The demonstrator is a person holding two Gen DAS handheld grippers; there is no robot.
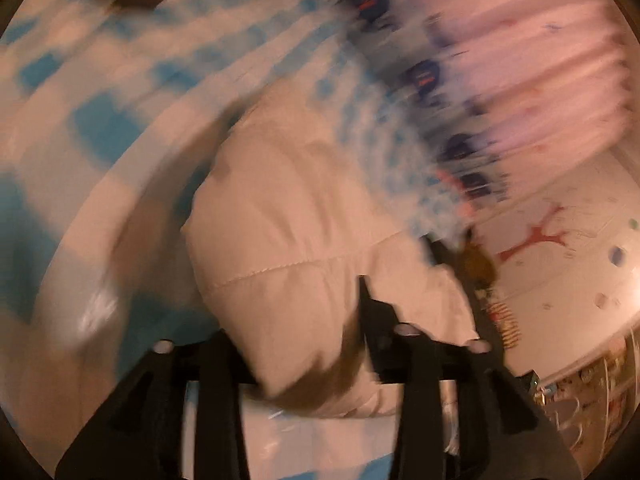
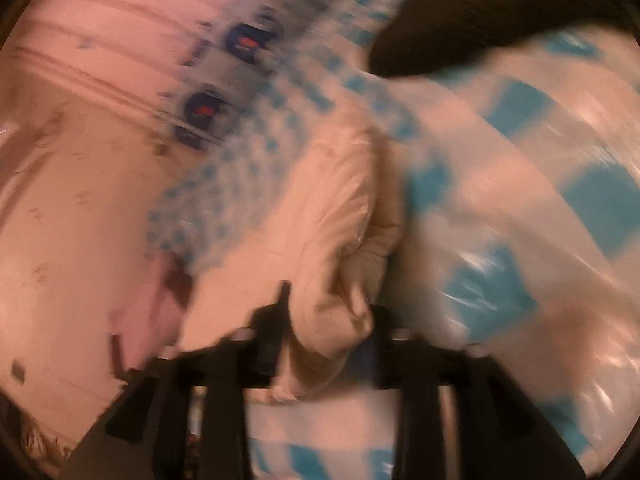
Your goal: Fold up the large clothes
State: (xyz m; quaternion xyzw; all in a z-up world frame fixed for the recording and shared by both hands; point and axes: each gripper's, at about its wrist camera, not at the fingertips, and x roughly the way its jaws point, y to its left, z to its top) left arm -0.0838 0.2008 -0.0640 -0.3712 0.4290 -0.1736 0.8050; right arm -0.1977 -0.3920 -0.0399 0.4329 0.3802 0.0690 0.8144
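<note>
Both pairs of black jaws are clenching padded cream fabric between them. The left gripper (image 1: 304,360) is pointing forward over a bed, its two fingers pinching a thick fold of a puffy quilted jacket (image 1: 280,240), a stitched seam running across the bulging panel just ahead of the fingertips. The right gripper (image 2: 328,344) is tilting slightly to its left, squeezing a narrower, crumpled bunch of the same jacket (image 2: 340,216), which is rising ahead of it as a soft, wrinkled ridge. The jacket is smooth, slightly glossy and pillowy. It is lying on a bedspread (image 1: 92,128) checked in blue and white squares, heavily blurred. Along the bedspread's far edge, pink curtains (image 1: 540,60) are hanging in vertical folds. A dark rounded shape (image 2: 460,12) is sitting at the top of the right view, too blurred to identify.
</note>
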